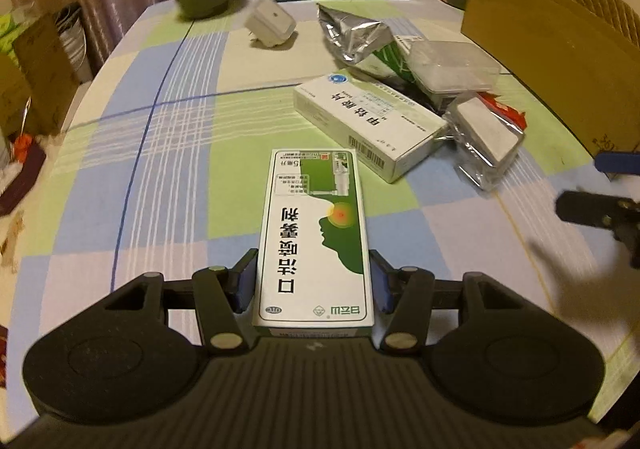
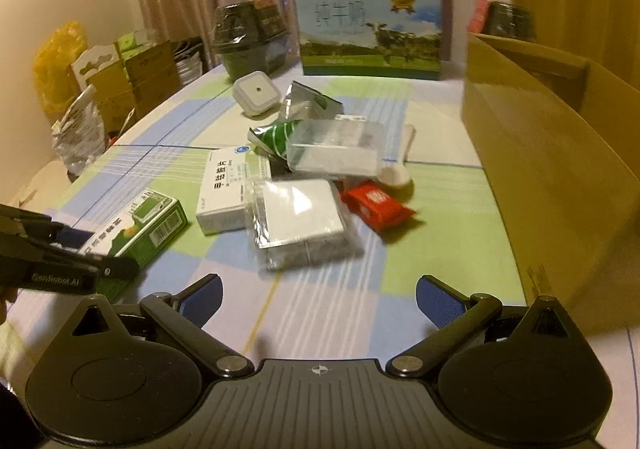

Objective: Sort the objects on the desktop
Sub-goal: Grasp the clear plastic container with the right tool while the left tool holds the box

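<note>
— Where's that green-and-white box (image 1: 314, 237) now?

— In the left gripper (image 1: 314, 285). Its jaws are clamped on the two long sides near one end, and the rest of the box sticks out forward, seemingly clear of the checked table (image 1: 160, 169). It sits just short of the white medicine box (image 1: 370, 125), nearest to us.

— Will it hold like that?

— I'd say so. It looks like thin printed card, light, stiff enough along the edges but easy to dent if squeezed hard. Gripping the long sides is sensible; the glossy faces would likely slip.

— And the other hand?

— The right gripper (image 2: 318, 303) has its jaws spread wide with nothing between them. It points toward the foil-wrapped white packet (image 2: 298, 223), which lies right beside the white medicine box, on its far side from the green one.

— That one looks trickier.

— Probably. The wrapper is crinkly and loose, so I'd pinch across the firm block inside, not the film. The red packet (image 2: 376, 205) next to it seems soft and small. The open cardboard carton (image 2: 560, 153) stands beyond that pile, to its right.
</note>
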The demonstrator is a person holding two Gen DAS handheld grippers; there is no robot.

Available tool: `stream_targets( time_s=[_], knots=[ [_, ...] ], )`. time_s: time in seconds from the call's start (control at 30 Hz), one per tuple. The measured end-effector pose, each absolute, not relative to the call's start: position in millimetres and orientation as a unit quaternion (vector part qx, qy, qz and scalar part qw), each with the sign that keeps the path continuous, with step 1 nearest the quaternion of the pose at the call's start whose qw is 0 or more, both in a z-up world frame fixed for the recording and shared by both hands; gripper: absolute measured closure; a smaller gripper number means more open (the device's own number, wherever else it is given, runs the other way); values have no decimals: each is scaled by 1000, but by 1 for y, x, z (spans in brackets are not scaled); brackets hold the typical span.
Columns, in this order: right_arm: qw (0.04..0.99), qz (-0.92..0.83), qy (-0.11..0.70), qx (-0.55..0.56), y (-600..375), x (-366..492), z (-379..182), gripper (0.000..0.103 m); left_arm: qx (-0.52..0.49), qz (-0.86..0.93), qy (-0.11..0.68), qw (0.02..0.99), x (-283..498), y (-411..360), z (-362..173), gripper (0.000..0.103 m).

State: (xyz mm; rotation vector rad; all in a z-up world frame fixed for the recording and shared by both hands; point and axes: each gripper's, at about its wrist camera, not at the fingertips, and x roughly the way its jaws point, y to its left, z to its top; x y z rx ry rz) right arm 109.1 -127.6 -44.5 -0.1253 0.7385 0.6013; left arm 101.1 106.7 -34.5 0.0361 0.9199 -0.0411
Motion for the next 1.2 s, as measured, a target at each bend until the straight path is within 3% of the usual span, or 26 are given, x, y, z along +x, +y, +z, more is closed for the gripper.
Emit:
stream_targets(
  time_s=[0.2, 0.27, 0.5, 0.73, 0.8, 1.2],
  knots=[
    [878, 307, 355, -91, -108, 137, -52, 4, 8, -14, 445, 895, 104, 106, -39, 48],
    [873, 316, 358, -99, -102, 143, -55, 10, 2, -15, 445, 896, 106, 107, -39, 47],
    [865, 325, 363, -116, -85, 159, -70, 15, -18, -12, 439, 898, 108, 111, -38, 44],
    [865, 330, 360, -119, -79, 162, -72, 35, 6, -19, 441, 897, 111, 102, -38, 46],
    [863, 331, 363, -114, -83, 158, -71, 36, 14, -18, 443, 896, 111, 99, -39, 52],
    [886, 238, 390, -77, -156, 94, -60, 37, 5, -65, 442, 895, 81, 58, -33, 52]
  ],
)
